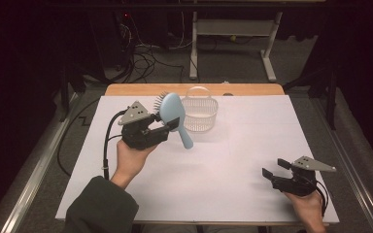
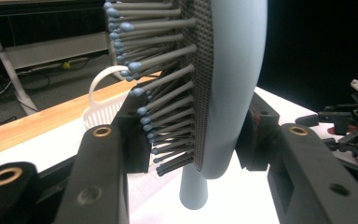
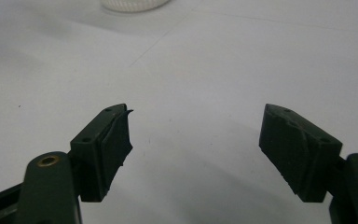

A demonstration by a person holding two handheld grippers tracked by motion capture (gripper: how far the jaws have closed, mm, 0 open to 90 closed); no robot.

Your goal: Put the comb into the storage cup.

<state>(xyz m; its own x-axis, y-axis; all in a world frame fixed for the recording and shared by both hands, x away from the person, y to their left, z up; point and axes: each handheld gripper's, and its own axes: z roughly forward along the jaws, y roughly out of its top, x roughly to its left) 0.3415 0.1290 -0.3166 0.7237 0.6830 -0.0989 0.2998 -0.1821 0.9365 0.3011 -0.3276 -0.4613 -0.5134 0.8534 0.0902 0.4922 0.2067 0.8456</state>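
Left tongs [image 2: 193, 154] clamped on pale blue hairbrush [image 2: 228, 84] at the base of its head, one pad against the bristles, the other against the smooth back. Brush held clear of the desk [image 1: 252, 160], handle angled down, bristles facing away from the person, just beside white basket [image 1: 200, 114]. Left forearm rises from the near edge, wrist lifted. Right tongs [image 1: 277, 167] rest low near the desk's right corner, jaws spread wide, nothing between them
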